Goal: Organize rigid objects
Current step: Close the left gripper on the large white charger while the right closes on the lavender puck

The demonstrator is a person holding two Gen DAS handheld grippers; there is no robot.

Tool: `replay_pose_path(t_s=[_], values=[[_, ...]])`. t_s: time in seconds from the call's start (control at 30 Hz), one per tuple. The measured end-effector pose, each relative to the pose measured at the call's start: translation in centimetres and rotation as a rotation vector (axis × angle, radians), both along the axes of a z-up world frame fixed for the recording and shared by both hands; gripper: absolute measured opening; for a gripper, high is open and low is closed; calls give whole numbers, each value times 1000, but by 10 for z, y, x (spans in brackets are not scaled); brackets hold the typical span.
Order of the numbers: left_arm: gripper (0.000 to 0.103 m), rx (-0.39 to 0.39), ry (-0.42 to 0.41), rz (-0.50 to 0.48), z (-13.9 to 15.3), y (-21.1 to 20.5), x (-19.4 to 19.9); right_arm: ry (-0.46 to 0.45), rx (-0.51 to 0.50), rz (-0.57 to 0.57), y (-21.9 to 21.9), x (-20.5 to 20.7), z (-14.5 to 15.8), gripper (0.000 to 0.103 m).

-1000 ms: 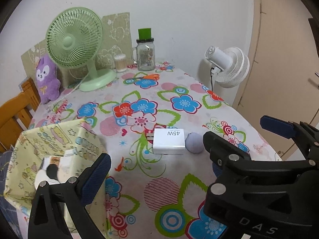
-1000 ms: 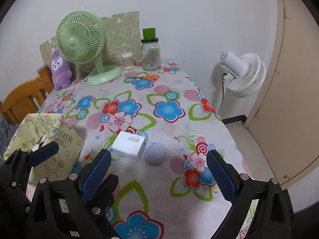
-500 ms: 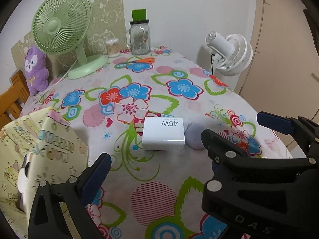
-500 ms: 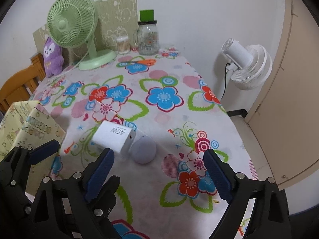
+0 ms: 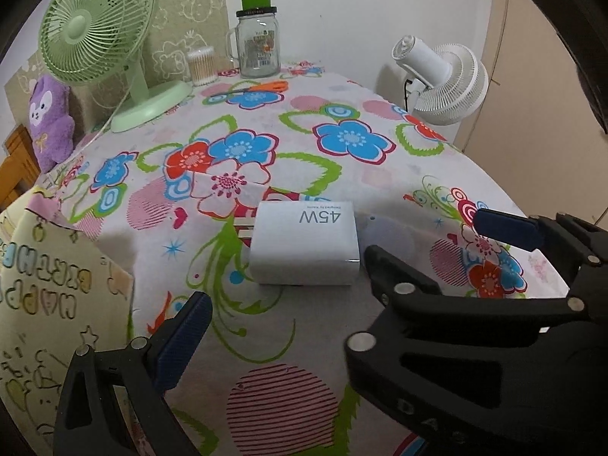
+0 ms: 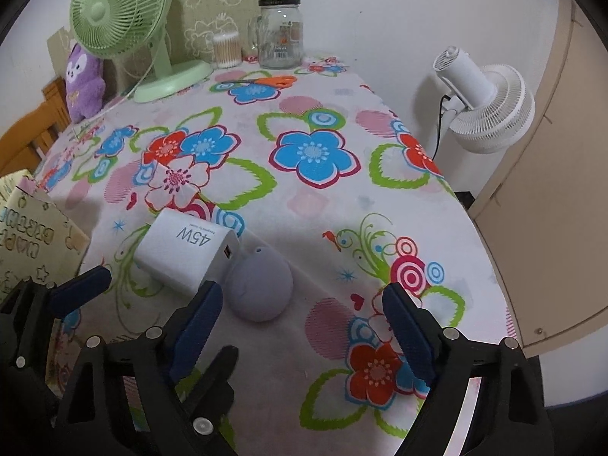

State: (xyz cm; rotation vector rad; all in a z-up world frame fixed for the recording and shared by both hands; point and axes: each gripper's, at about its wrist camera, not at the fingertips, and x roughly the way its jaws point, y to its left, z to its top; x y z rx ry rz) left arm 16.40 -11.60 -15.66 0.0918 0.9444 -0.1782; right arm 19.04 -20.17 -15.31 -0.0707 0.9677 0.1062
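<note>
A white 45W charger block (image 5: pixel 304 245) lies on the flowered tablecloth (image 5: pixel 342 174), touching a small lilac round object (image 6: pixel 260 288) on its right. The charger also shows in the right wrist view (image 6: pixel 188 256). My left gripper (image 5: pixel 281 319) is open and empty, just short of the charger. My right gripper (image 6: pixel 304 326) is open and empty, its left finger (image 6: pixel 197 323) close to the lilac object. The right gripper's frame hides most of the lilac object (image 5: pixel 387 239) in the left wrist view.
A yellow printed gift bag (image 5: pixel 41 304) stands at the left table edge. At the back are a green fan (image 5: pixel 98 38), a glass jar (image 5: pixel 258 47), a cotton-swab tub (image 5: pixel 201 66) and a purple plush (image 5: pixel 51 125). A white fan (image 6: pixel 482 106) stands beyond the right edge.
Both grippers have moved forward and down toward the charger and the lilac object, which now look larger and nearer. Both stay open. The objects have not moved.
</note>
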Motion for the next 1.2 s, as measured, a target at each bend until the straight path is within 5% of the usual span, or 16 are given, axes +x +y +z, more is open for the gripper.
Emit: replay_pose_path(t_s=[0.2, 0.4, 1.07, 1.2], values=[[102, -14, 30, 10, -7, 2, 5, 27, 12, 25, 4, 7, -8, 75], [102, -5, 29, 1, -9, 0, 8, 19, 16, 58, 6, 10, -10, 44], [102, 1, 9, 2, -10, -18, 35, -14, 32, -17, -22, 20, -1, 44], [90, -5, -3, 4, -8, -18, 35, -13, 45, -24, -23, 22, -1, 44]])
